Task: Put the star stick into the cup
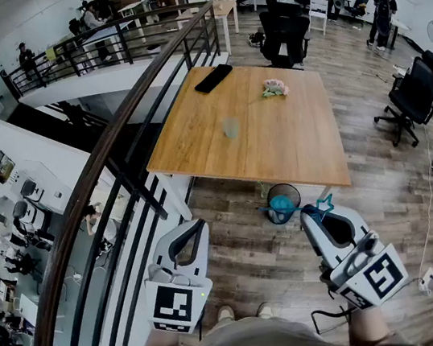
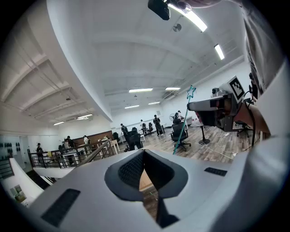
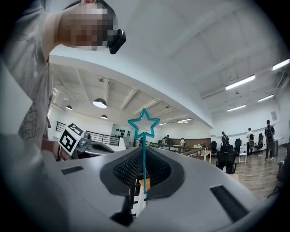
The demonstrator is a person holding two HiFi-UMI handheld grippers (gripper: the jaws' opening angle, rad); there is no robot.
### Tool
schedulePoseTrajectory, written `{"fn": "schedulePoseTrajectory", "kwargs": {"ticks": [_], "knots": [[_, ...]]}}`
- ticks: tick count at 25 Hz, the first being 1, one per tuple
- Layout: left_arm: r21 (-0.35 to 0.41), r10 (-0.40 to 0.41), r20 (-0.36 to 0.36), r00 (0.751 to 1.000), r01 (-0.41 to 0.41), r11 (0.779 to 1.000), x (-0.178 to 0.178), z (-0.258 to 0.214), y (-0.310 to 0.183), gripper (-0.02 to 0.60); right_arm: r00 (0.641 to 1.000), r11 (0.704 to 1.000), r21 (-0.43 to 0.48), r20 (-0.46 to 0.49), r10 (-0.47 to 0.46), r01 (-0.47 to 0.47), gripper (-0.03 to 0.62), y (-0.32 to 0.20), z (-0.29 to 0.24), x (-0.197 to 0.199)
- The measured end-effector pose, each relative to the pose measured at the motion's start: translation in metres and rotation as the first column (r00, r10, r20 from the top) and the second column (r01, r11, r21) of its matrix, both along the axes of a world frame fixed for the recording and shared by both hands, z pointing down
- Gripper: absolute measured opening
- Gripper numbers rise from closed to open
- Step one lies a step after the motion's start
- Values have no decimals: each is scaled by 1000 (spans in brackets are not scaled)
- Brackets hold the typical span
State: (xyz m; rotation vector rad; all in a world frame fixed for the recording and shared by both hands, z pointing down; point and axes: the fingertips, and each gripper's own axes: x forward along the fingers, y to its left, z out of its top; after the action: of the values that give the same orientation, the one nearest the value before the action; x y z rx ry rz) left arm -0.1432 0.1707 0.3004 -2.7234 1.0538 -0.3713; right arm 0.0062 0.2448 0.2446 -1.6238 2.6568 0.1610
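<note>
Gripping the thin teal plastic star stick point(image 3: 144, 145) at its lower end, the right gripper point(image 3: 144, 158) has its two jaws pressed together on the shaft. The stick stands up out of the jaws, and its hollow star outline sits just above centre in the right gripper view. In the head view this gripper is at the lower right of the frame, with the star poking out past its tip.

The left gripper point(image 2: 144, 155) has its jaws closed against each other with nothing between them. It sits at the lower left of the head view, well apart from the right one.

The small translucent cup point(image 1: 231, 127) stands upright on the rectangular wooden table point(image 1: 285, 145), just above the middle of the head view and well away from both grippers. Toward the table's far edge lie a flat black rectangular object point(image 1: 213, 78) and a small pink and green bundle point(image 1: 274, 88). A black mesh wastebasket with a teal rim point(image 1: 283, 198) stands on the floor just below the table's near edge.
</note>
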Motion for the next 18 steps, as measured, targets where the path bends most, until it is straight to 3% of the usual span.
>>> {"fn": "schedulePoseTrajectory", "kwargs": {"ticks": [4,8,18], "knots": [[-5,-17,-25,1000,16,1000,15,-6,2,17,1000,1000,17,9,1,-1,41,1,-6,15],[-5,-24,11,1000,24,1000,27,0,9,17,1000,1000,14,4,-27,27,40,5,-2,24],[19,-63,19,998,63,998,53,4,26,17,999,999,5,15,-48,47,41,25,14,55]]}}
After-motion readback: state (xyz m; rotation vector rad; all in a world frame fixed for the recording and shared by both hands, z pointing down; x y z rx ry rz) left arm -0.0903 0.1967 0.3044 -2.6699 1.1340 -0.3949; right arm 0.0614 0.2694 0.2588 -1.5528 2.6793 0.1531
